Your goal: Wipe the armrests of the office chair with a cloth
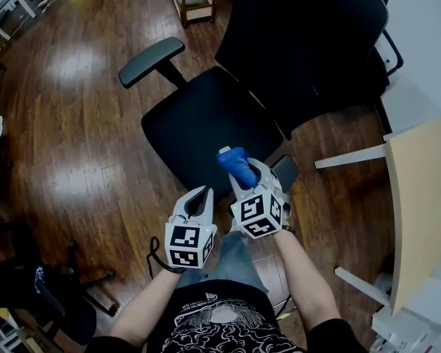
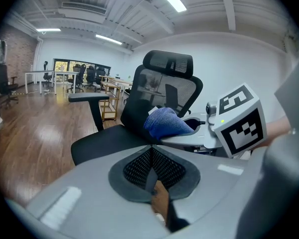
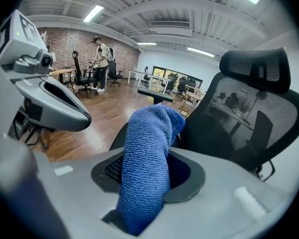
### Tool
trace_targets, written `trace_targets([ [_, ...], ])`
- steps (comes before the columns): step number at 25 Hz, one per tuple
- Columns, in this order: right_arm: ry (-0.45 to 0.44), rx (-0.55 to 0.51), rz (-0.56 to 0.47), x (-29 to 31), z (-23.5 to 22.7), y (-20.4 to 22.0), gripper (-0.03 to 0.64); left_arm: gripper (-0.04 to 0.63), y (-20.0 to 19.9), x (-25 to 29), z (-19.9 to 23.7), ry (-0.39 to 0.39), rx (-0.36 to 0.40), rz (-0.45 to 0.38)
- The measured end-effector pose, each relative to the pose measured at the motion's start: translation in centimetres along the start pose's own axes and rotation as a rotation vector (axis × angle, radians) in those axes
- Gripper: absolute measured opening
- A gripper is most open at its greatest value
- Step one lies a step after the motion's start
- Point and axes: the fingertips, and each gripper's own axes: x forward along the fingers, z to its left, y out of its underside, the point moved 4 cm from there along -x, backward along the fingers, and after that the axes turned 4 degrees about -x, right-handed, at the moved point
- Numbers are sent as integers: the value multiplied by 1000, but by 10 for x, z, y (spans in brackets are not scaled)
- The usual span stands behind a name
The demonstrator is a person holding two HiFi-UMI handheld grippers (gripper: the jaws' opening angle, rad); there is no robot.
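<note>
Fingers [image 3: 229, 183] of the right gripper [image 1: 242, 171] pinch a fuzzy blue terry cloth [image 3: 144, 168]

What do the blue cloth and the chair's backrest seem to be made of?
The blue cloth is probably microfibre or terry: matte, with a fine looped pile. The backrest appears to be black mesh fabric, because its open weave is partly see-through.
</note>
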Motion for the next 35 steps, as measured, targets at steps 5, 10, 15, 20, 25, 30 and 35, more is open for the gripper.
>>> trace_targets([
  [5, 1, 27, -3, -1, 20, -7, 147, 5, 0, -8, 10, 15, 16, -1],
  [10, 33, 71, -5, -4, 35, -14, 147, 5, 1, -15, 19, 42, 39, 4],
  [15, 67, 122, -17, -10, 48, -17, 147, 5, 1, -19, 20, 70, 63, 3],
  [20, 97, 178, -52, -17, 67, -25, 147, 5, 0, -25, 22, 95, 88, -4],
  [25, 146, 242, -89, -28, 81, -26, 147, 5, 3, -30, 23, 119, 113, -4],
  [30, 185, 311, -126, -40, 94, -21, 147, 5, 4, -28, 19, 139, 126, -7],
  [35, 244, 374, -148, -54, 101, -8, 147, 5, 3, -20, 6, 184, 144, -13],
])
